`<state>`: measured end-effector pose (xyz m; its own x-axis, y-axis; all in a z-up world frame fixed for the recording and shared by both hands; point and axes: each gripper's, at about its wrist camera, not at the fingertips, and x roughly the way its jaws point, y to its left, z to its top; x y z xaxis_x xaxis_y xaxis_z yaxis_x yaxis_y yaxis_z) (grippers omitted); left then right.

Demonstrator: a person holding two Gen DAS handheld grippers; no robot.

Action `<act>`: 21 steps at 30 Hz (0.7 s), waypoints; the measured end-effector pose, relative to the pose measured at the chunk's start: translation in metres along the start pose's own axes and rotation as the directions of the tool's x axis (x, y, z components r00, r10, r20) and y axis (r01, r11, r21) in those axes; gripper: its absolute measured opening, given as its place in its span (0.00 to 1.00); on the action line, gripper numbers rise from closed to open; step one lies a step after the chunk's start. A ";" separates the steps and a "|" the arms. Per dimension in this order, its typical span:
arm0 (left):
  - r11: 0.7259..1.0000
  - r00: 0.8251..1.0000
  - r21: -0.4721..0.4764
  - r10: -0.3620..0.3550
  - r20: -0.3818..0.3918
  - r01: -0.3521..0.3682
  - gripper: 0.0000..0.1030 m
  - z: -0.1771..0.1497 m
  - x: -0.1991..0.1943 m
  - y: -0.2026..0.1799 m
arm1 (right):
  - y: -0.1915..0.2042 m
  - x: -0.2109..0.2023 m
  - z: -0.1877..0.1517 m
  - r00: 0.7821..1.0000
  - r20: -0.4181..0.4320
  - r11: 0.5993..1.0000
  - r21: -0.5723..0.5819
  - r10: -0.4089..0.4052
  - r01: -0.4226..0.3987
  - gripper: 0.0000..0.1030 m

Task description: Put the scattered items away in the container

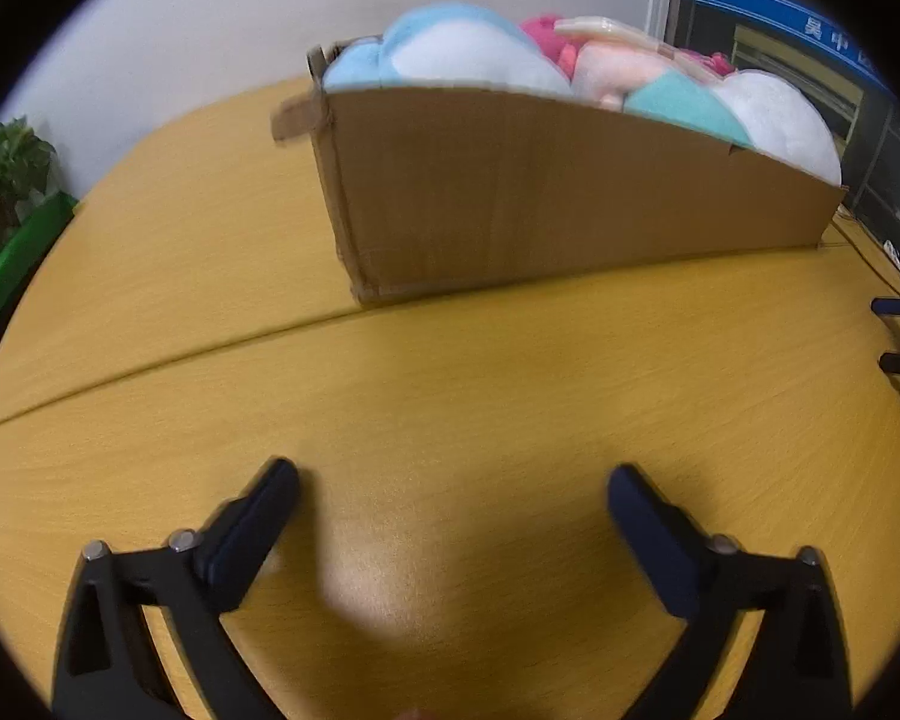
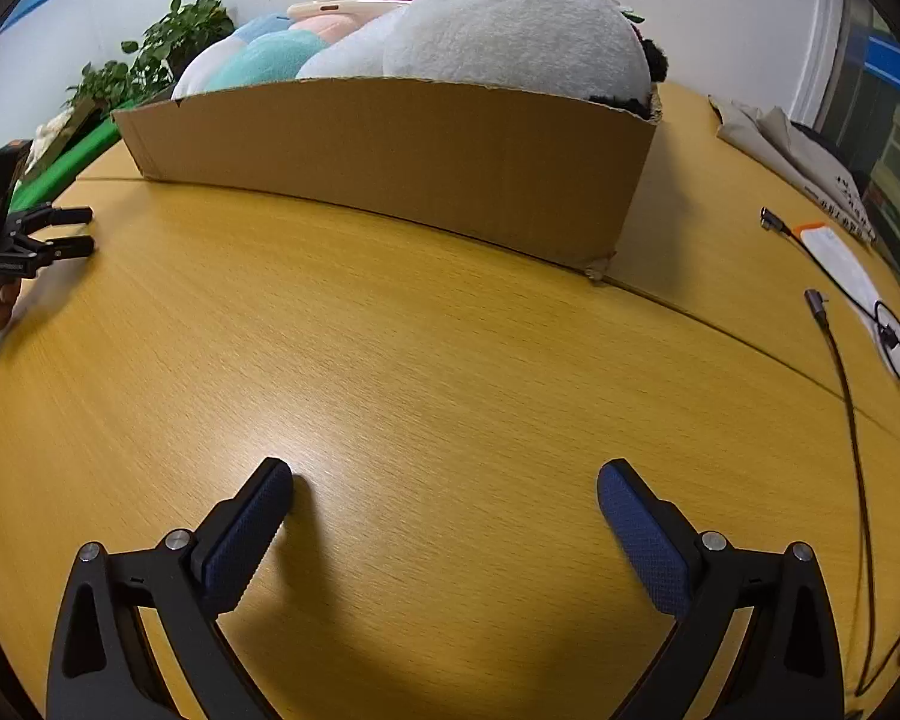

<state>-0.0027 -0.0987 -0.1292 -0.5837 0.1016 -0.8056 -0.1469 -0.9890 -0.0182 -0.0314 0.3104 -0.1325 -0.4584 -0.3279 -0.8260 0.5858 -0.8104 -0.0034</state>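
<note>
The cardboard box [image 2: 390, 150] stands on the wooden tabletop [image 2: 420, 360], toward its far edge. It is filled above the rim with plush toys [image 2: 510, 24]: white, light blue, teal and pink. The left hand-held gripper [image 1: 453, 480] hovers over bare tabletop on the near side of the box, jaws spread wide, holding nothing. The right hand-held gripper [image 2: 444, 474] is likewise wide open and empty. Cables [image 2: 852, 408] lie near the right edge.

Matt corrugated cardboard box [image 2: 390, 144], fluffy plush toys [image 2: 510, 24], glossy wood-grain table [image 2: 450, 360]
</note>
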 end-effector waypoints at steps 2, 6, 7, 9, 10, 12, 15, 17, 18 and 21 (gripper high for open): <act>1.000 1.000 0.003 -0.003 0.000 0.003 1.00 -0.004 0.002 0.001 | -0.001 0.000 -0.003 1.000 0.024 1.000 -0.008 -0.002 0.003 1.00; 1.000 1.000 0.008 -0.009 0.001 0.009 1.00 -0.013 0.004 0.006 | -0.011 0.000 -0.013 0.999 0.049 1.000 -0.010 0.001 0.000 1.00; 1.000 1.000 0.008 -0.008 0.002 0.008 1.00 -0.017 0.004 0.008 | -0.013 0.000 -0.018 0.999 0.051 1.000 -0.009 -0.001 0.001 1.00; 1.000 1.000 0.004 -0.004 0.003 0.004 1.00 -0.026 0.003 0.015 | -0.019 -0.001 -0.024 0.999 0.051 1.000 -0.022 0.010 -0.009 1.00; 1.000 1.000 -0.001 -0.002 0.003 0.002 1.00 -0.031 0.002 0.020 | -0.019 -0.007 -0.018 0.999 0.045 0.999 -0.036 0.021 -0.019 1.00; 1.000 1.000 -0.018 0.012 0.004 -0.012 1.00 -0.041 0.000 0.030 | -0.026 -0.010 -0.022 0.998 0.042 0.995 -0.082 0.052 -0.048 1.00; 1.000 1.000 -0.014 0.009 0.010 -0.009 1.00 -0.066 -0.008 0.044 | -0.040 -0.015 -0.027 0.996 0.037 0.990 -0.118 0.078 -0.073 1.00; 1.000 1.000 0.014 -0.012 0.010 0.012 1.00 -0.073 -0.021 0.051 | -0.050 -0.018 -0.029 0.994 0.032 0.984 -0.151 0.102 -0.096 1.00; 0.999 1.000 0.035 -0.026 0.010 0.026 1.00 -0.079 -0.024 0.054 | -0.055 -0.018 -0.030 0.993 0.031 0.981 -0.166 0.112 -0.106 1.00; 0.998 0.999 0.049 -0.037 0.010 0.036 1.00 -0.086 -0.031 0.064 | -0.064 -0.020 -0.030 0.993 0.028 0.980 -0.167 0.112 -0.106 1.00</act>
<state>0.0751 -0.1745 -0.1563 -0.5858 0.1390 -0.7984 -0.2068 -0.9782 -0.0186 -0.0400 0.3832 -0.1325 -0.4084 -0.4299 -0.8052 0.7342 -0.6789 -0.0100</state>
